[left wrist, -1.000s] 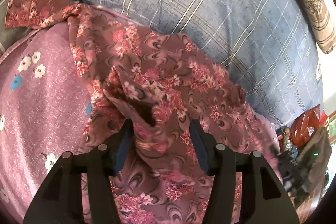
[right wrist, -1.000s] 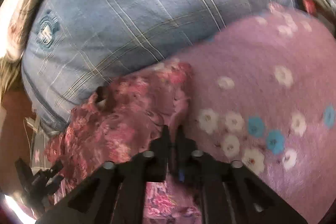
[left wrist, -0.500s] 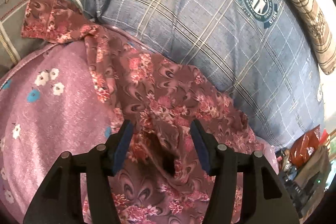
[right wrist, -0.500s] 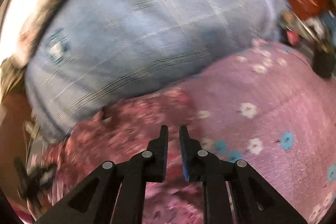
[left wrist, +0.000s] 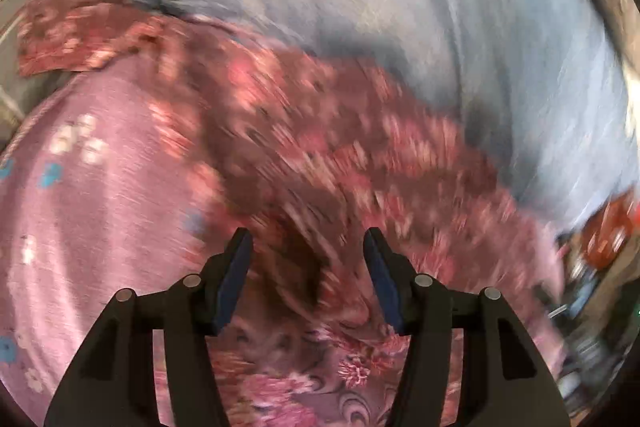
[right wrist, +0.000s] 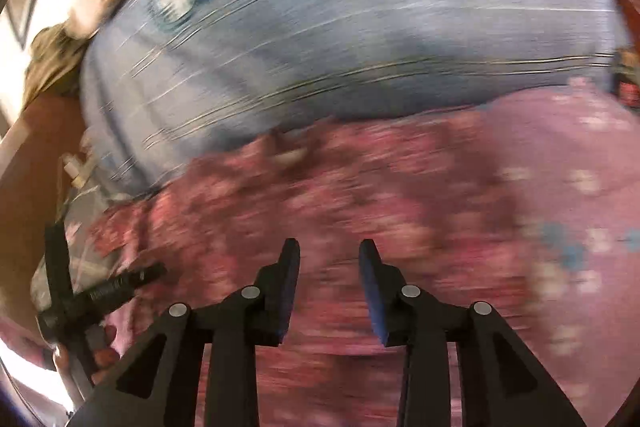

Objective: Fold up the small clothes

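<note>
Presently catalogued: blue plaid pillow [left wrist: 400, 7], behind the garment; pink floral bedcover [left wrist: 100, 207], beneath it; maroon floral garment [left wrist: 320, 147], rumpled, unfolded, lying against the pillow. Left gripper [left wrist: 306, 255], wide open, empty, above the garment; right gripper [right wrist: 329, 257], parted, empty, likewise. Risk: a hasty, blurred approach could pinch bedcover with cloth.

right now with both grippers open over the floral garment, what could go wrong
Both views are motion-blurred, so a grab now could miss the hem and bunch the floral garment instead. The left gripper sits over a dark crumpled fold and may pinch several layers. The right gripper might catch the pink flowered sheet underneath.
</note>
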Demonstrator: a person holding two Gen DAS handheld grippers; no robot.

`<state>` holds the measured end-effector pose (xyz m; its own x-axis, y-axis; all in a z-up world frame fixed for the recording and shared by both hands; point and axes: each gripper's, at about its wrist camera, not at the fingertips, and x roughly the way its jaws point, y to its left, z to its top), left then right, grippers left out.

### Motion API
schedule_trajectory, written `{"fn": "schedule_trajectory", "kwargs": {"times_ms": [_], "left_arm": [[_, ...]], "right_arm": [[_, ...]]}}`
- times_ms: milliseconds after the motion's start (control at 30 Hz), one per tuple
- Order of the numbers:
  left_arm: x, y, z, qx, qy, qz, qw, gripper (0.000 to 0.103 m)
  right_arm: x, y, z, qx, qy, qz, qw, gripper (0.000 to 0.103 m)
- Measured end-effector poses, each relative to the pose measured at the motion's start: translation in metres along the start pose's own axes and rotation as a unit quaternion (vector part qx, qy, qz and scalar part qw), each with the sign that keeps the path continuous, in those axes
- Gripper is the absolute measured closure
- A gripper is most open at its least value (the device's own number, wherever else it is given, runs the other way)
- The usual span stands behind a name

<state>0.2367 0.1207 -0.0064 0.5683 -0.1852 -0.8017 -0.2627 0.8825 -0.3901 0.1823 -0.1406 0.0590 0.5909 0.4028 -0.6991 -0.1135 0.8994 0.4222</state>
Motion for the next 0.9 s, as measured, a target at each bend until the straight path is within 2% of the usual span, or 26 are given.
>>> {"fn": "schedule_trajectory", "kwargs": {"times_ms": [67,200,267,333,400,467,600,633,700,767,800,833,900], "left_arm": [[-0.016,0.026,0.016,-0.030,-0.019,0.007,0.9993,0.041],[-0.035,0.100,0.058,-0.080,-0.031,0.070,0.9938,0.041],[-0.045,0.135,0.070,-0.109,-0.032,0.089,0.9895,0.041],[-0.055,0.175,0.084,-0.149,-0.040,0.099,0.9831,0.040],[-0.059,0.201,0.090,-0.174,-0.042,0.101,0.9787,0.040],[-0.052,0.219,0.096,-0.191,-0.032,0.088,0.9771,0.039],[-0.025,0.219,0.100,-0.211,-0.016,0.050,0.9760,0.038],[-0.017,0.223,0.103,-0.223,-0.014,0.046,0.9735,0.038],[-0.006,0.232,0.103,-0.257,-0.009,0.010,0.9664,0.039],[0.000,0.239,0.104,-0.294,-0.021,-0.014,0.9555,0.050],[0.000,0.242,0.108,-0.299,-0.032,-0.034,0.9531,0.081],[0.001,0.244,0.111,-0.297,-0.033,-0.037,0.9537,0.099],[-0.003,0.253,0.114,-0.310,-0.038,-0.033,0.9493,0.100]], "right_arm": [[0.029,0.034,-0.006,-0.023,0.028,0.029,0.999,0.070],[0.078,0.087,-0.024,-0.057,0.075,0.096,0.991,0.070],[0.100,0.102,-0.036,-0.077,0.096,0.104,0.987,0.071],[0.103,0.107,-0.051,-0.105,0.050,0.098,0.988,0.071],[0.103,0.108,-0.054,-0.107,0.038,0.100,0.988,0.070],[0.103,0.102,-0.053,-0.095,0.040,0.112,0.988,0.070],[0.103,0.101,-0.052,-0.089,0.038,0.119,0.988,0.070],[0.103,0.102,-0.052,-0.092,0.037,0.117,0.988,0.070],[0.099,0.099,-0.052,-0.093,0.036,0.117,0.988,0.070],[0.098,0.097,-0.052,-0.089,0.035,0.122,0.988,0.070],[0.098,0.096,-0.053,-0.087,0.036,0.124,0.988,0.070],[0.098,0.095,-0.053,-0.086,0.035,0.126,0.988,0.070],[0.098,0.093,-0.053,-0.083,0.035,0.129,0.987,0.070]]}}
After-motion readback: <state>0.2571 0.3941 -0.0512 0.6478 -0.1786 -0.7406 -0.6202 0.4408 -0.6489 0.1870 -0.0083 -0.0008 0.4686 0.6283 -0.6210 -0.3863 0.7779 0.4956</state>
